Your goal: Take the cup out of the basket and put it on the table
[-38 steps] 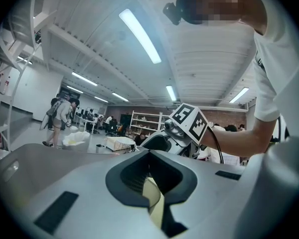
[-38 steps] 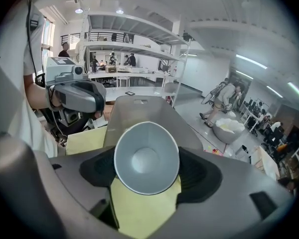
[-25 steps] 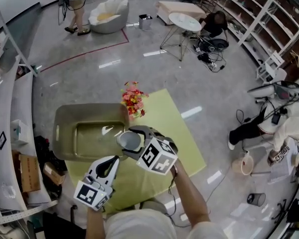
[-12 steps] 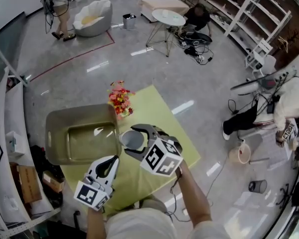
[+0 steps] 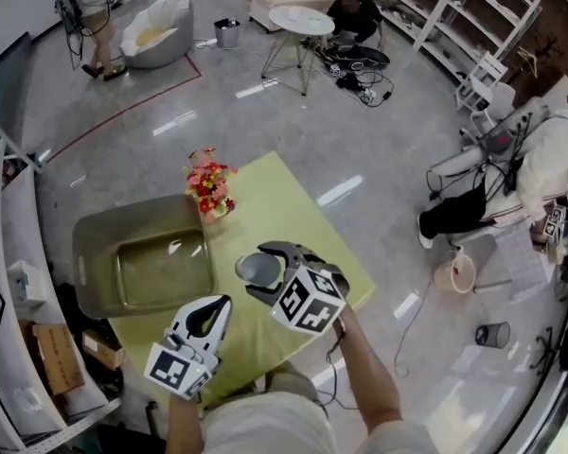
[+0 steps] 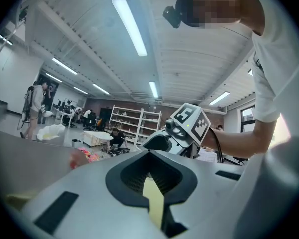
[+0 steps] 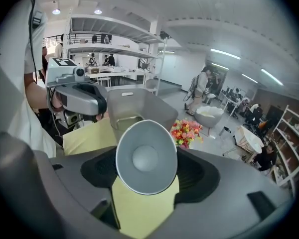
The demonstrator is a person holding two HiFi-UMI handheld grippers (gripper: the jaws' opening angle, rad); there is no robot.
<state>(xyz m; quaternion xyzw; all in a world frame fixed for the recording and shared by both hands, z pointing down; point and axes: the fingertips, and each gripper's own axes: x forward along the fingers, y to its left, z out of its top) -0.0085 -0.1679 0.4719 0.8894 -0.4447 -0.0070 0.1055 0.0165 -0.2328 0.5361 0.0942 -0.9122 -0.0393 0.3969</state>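
Transfer of the cup (image 7: 146, 157) from basket to table was judged to be the step in hand, with the lift-out done and the set-down not yet made. The plain grey cup was seen pinched between the two jaws of the right gripper (image 5: 261, 270). Its sides were pressed by the dark pads and its open mouth was turned toward that gripper's camera, so that the inside bottom could be looked into. In the head view it was found outside the basket (image 5: 87, 253), just beside the basket's right wall and over the yellow-green table (image 5: 298, 211). Whether it had touched the tabletop could not be told from any view.

The left gripper (image 5: 213, 303) was seen nearer the person, with its jaws brought together on nothing. Only a sliver of the table's colour was shown between the pads in its own view. A bunch of flowers (image 5: 206, 180) was noted at the basket's far right corner, well apart from the cup.

For the next move, it was judged that the cup would have to be tipped until its base faced down. It would then be lowered onto a bare part of the table, away from the basket wall and the near edge. Only then should the jaws be spread. A release made while the cup was tilted was thought likely to let it roll.
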